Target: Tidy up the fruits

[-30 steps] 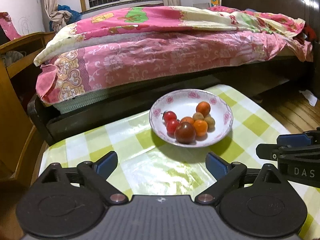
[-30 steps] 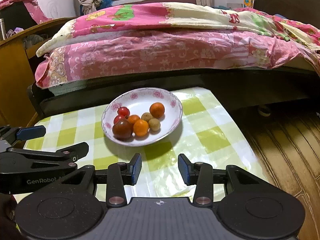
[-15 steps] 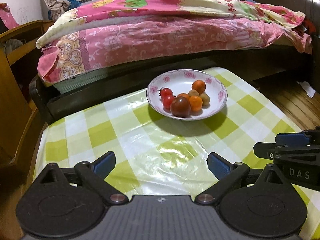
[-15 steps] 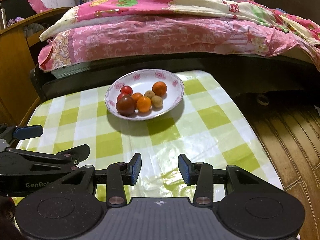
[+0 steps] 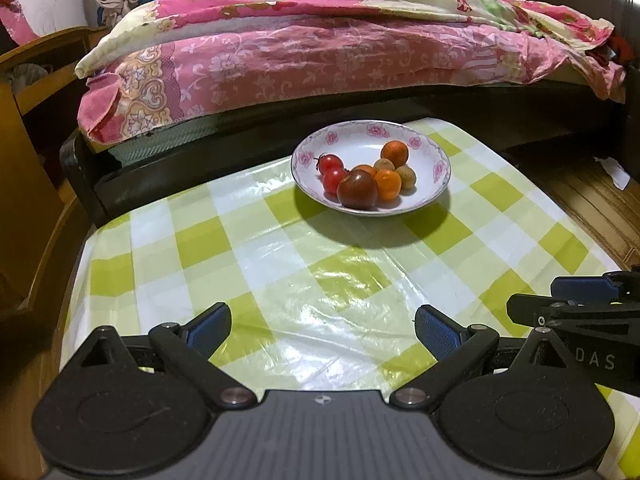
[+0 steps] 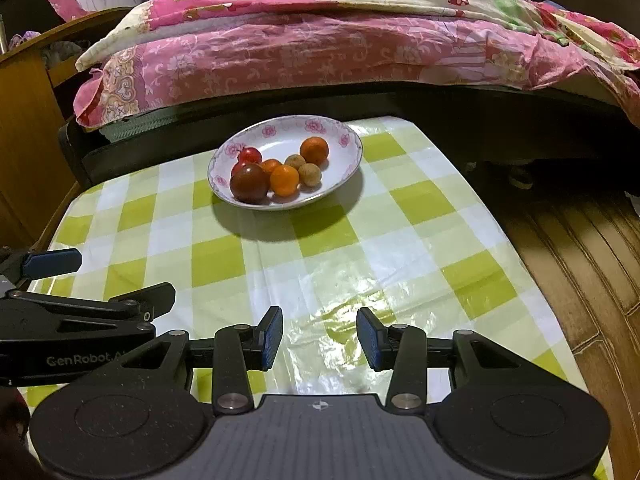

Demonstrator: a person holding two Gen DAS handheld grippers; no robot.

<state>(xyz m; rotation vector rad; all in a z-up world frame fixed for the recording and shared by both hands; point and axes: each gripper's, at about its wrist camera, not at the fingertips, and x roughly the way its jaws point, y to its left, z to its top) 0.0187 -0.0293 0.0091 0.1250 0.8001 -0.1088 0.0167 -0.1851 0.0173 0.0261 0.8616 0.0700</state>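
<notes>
In the left wrist view, the fruits are seen piled together in a white plate (image 5: 439, 168) with pink flowers on its rim, near the far end of the table (image 5: 256, 264). A big dark tomato (image 5: 357, 189) is at the front of the pile, with two small red tomatoes (image 5: 332, 170) just beside it, three oranges (image 5: 395, 153) and two small brownish fruits (image 5: 406, 176) touching them. No fruit is seen on the green and white checked cloth outside the plate, so the gathering looks done, or it may not be started if the fruits are meant to be sorted by kind; that cannot be told. The left gripper (image 5: 322, 330) is spread wide with nothing between its blue pads, well apart from the plate. In the right wrist view, the right gripper (image 6: 319, 338) is also held apart and empty, though more narrowly, low over the near part of the table. Nothing is being touched or carried by either one. Behind the table, a bed (image 5: 320, 52) with a pink flowered cover is seen, and a wooden floor (image 6: 592, 240) lies to the right.
</notes>
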